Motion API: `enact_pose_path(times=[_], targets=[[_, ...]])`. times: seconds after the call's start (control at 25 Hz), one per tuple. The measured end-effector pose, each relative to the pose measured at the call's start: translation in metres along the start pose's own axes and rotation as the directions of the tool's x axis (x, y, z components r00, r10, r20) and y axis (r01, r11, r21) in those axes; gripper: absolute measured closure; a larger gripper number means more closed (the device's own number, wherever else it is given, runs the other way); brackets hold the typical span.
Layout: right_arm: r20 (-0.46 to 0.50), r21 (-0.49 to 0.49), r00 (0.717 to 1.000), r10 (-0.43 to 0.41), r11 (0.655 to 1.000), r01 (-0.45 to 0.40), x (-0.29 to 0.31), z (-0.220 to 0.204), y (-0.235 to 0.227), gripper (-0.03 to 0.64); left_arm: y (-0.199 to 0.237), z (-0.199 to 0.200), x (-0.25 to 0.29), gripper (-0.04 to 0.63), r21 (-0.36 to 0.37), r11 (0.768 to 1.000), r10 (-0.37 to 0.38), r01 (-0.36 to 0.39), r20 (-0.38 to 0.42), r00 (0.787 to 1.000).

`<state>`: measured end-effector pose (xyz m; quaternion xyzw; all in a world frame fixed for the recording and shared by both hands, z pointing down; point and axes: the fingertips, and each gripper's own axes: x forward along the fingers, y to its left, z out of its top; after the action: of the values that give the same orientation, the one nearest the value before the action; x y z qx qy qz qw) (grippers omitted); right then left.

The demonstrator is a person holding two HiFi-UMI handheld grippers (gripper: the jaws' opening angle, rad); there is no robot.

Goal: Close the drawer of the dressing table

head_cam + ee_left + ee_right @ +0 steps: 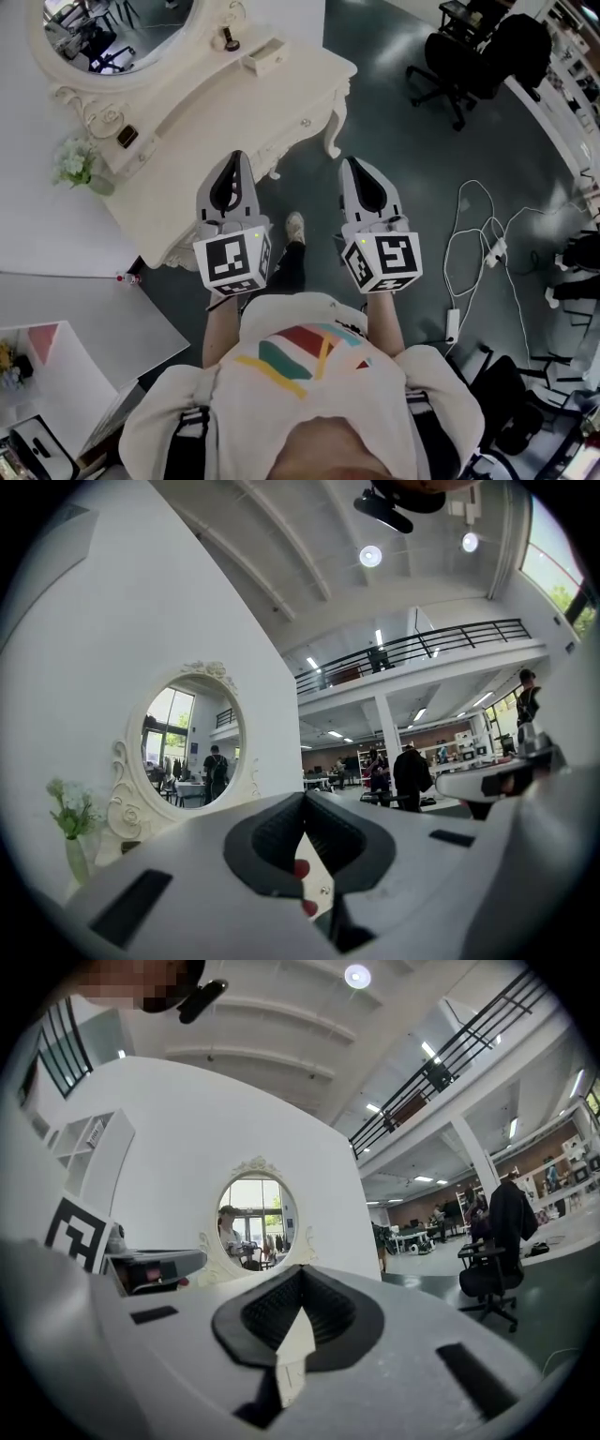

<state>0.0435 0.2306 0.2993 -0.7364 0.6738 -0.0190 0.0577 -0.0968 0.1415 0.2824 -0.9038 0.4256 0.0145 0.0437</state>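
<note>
Flowers [73, 161] stand at the far left end of the white dressing table [187, 112], and its drawer [286, 127] lies flush in the scalloped front edge, below the oval mirror [122, 33]. Left gripper [236, 157] points at that edge, jaws clenched on nothing, while the right gripper [349, 163], likewise clenched and empty, hangs near the corner leg [334, 127] over open dark floor [403, 141]. Farther right, an office chair [459, 66] and loose cables [487, 234] lie well apart from both.

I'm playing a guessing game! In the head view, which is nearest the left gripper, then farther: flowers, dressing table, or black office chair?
1. Dressing table, just ahead of the left gripper.
2. Flowers, at the table's left end.
3. Black office chair, far off at upper right.
</note>
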Motion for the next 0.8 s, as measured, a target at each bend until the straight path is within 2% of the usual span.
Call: enact_pose_path(times=[0.24, 0.36, 0.48, 0.6, 0.8], targets=[[-0.011, -0.032, 0.999, 0.037, 0.999, -0.037, 0.108, 0.009, -0.021, 0.621, 0.038, 0.005, 0.100, 0.589, 0.004, 1.000, 0.020, -0.020, 0.010, 1.000], [-0.004, -0.047, 0.998, 0.060, 0.997, -0.060, 0.163, 0.017, -0.029, 0.621, 0.059, 0.018, 0.148, 0.589, -0.023, 0.999, 0.042, -0.041, 0.063, 0.997], [0.001, -0.052, 0.997, 0.080, 0.995, -0.079, 0.216, 0.019, -0.038, 0.621, 0.076, 0.025, 0.194, 0.589, 0.001, 0.998, 0.060, -0.060, 0.107, 0.992], [-0.005, -0.050, 0.996, 0.093, 0.994, -0.093, 0.264, 0.021, -0.046, 0.621, 0.090, 0.029, 0.234, 0.589, 0.018, 0.997, 0.073, -0.075, 0.096, 0.993], [-0.025, -0.047, 0.990, 0.139, 0.989, -0.140, 0.325, 0.020, -0.049, 0.621, 0.117, 0.028, 0.280, 0.589, -0.019, 0.994, 0.108, -0.107, 0.082, 0.991]])
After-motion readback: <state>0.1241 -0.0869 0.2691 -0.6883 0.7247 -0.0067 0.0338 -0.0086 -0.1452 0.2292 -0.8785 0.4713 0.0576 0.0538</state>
